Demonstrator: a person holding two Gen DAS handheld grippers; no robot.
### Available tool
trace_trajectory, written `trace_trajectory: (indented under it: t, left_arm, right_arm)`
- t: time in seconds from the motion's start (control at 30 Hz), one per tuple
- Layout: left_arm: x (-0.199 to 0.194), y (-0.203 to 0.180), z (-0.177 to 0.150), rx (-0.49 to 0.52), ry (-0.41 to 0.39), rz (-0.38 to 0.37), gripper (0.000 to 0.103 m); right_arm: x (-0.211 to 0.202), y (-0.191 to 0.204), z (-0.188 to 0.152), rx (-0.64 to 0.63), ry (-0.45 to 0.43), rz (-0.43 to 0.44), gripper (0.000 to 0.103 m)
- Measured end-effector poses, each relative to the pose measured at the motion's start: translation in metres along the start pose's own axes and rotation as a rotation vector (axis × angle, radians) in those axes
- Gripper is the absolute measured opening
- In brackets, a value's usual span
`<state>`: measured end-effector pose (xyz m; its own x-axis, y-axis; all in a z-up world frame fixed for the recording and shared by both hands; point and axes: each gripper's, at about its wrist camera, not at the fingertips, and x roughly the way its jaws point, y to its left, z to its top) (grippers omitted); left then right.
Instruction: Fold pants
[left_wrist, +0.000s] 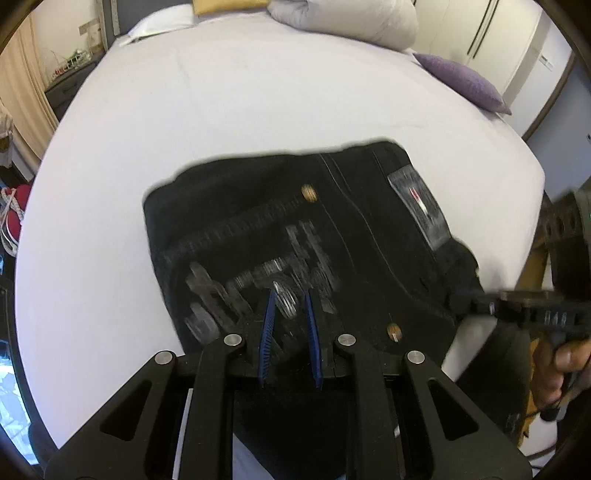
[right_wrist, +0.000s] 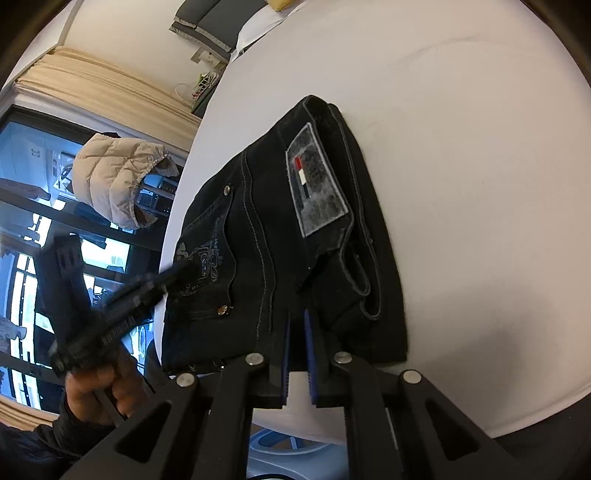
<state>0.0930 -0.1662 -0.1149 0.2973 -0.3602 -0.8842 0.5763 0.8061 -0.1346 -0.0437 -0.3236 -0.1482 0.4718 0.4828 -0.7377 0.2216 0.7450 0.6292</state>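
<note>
Black jeans (left_wrist: 314, 236) lie folded into a compact block on the white bed (left_wrist: 221, 110), back pocket embroidery and a grey waistband patch (left_wrist: 419, 205) facing up. My left gripper (left_wrist: 290, 295) hovers over the embroidered pocket with its blue pads a small gap apart, holding nothing. In the right wrist view the jeans (right_wrist: 266, 229) lie near the bed's edge with the patch (right_wrist: 317, 184) on top. My right gripper (right_wrist: 297, 314) is at the near edge of the fold, jaws slightly apart and empty. The left gripper (right_wrist: 184, 267) shows there touching the pocket.
A rolled grey duvet (left_wrist: 343, 18) and a purple cushion (left_wrist: 465, 81) lie at the far side of the bed. A beige puffer jacket (right_wrist: 118, 177) hangs by the window beyond the bed edge. A hand (left_wrist: 561, 365) holds the right gripper (left_wrist: 458, 301) at the jeans' right edge.
</note>
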Motion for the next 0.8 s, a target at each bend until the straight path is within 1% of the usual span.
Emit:
trace_trajectory:
  t: [0.1, 0.13, 0.2, 0.23, 0.27, 0.4, 0.47, 0.63, 0.73, 0.77, 0.8]
  left_arm:
    - [0.008, 0.006, 0.022, -0.001, -0.023, 0.018, 0.016]
    - [0.014, 0.008, 0.027, 0.013, -0.017, 0.039, 0.016]
    - [0.028, 0.003, 0.029, 0.013, 0.018, 0.046, 0.016]
    - [0.035, 0.001, 0.025, 0.018, 0.023, 0.053, 0.016]
    - [0.035, -0.001, 0.019, 0.032, 0.012, 0.063, 0.016]
    - [0.023, -0.014, -0.006, 0.093, -0.034, 0.127, 0.016]
    - [0.016, -0.021, -0.021, 0.133, -0.049, 0.119, 0.016]
    - [-0.003, -0.048, -0.062, 0.319, -0.121, 0.2, 0.016]
    - [-0.008, -0.054, -0.079, 0.395, -0.167, 0.234, 0.016]
    - [-0.009, -0.055, -0.083, 0.411, -0.176, 0.237, 0.016]
    - [-0.013, -0.053, -0.089, 0.42, -0.189, 0.23, 0.016]
  right_arm:
    - [0.001, -0.002, -0.002, 0.006, -0.006, 0.002, 0.008]
    - [0.001, -0.003, -0.003, 0.009, -0.008, 0.003, 0.008]
    - [0.002, -0.004, -0.005, 0.016, -0.014, 0.0, 0.004]
    - [0.002, -0.005, -0.006, 0.019, -0.016, 0.001, 0.003]
    - [0.002, -0.006, -0.007, 0.022, -0.019, 0.002, 0.001]
    - [0.002, -0.013, -0.007, 0.041, -0.022, 0.018, 0.0]
    - [0.002, -0.012, -0.008, 0.035, -0.024, 0.014, 0.0]
    - [0.0, -0.01, -0.01, 0.032, -0.033, 0.011, 0.0]
    - [-0.003, -0.006, -0.011, 0.012, -0.033, 0.011, 0.0]
    - [-0.006, -0.002, -0.011, -0.003, -0.031, 0.01, 0.003]
    - [-0.012, 0.003, -0.01, -0.021, -0.034, 0.023, 0.012]
